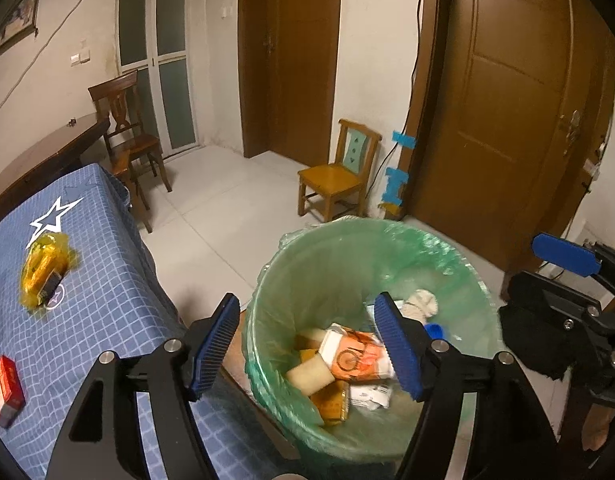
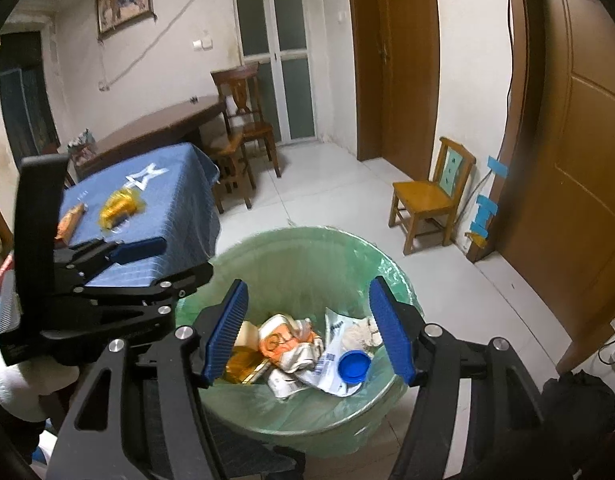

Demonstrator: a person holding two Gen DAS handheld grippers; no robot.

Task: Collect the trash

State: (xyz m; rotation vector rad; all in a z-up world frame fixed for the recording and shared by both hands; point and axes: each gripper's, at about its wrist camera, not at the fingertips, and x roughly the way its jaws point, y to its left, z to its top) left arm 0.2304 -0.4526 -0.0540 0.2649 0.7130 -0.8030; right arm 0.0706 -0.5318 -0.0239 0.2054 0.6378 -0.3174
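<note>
Right now both grippers hang over the trash bin (image 1: 371,360), a round bin lined with a pale green bag, standing on the white tiled floor just beside the tabletop (image 1: 107,264) with its blue checked cloth. The left gripper (image 1: 307,348) has its jaws spread wide and holds nothing; one blue pad is over the bin's near rim, the other over the rubbish inside. The right gripper (image 2: 307,332) is likewise spread and empty above the bin's mouth, and from the left wrist view it shows at the right edge (image 1: 563,264).

Inside the bin lie an orange-and-white wrapper (image 1: 355,356), a crumpled white tissue (image 1: 421,304), a blue bottle cap (image 2: 354,366) on a white printed pouch (image 2: 331,360), and some yellow packaging (image 2: 243,364).

On the tabletop a yellow crinkled plastic wrapper (image 1: 45,272) lies near the white star printed on the cloth. A red box (image 1: 3,392) sits near the cloth's closer edge, and an orange snack packet (image 2: 69,220) lies just beside the yellow wrapper in the right wrist view.

A small wooden chair (image 1: 339,172) stands against the far wall.
</note>
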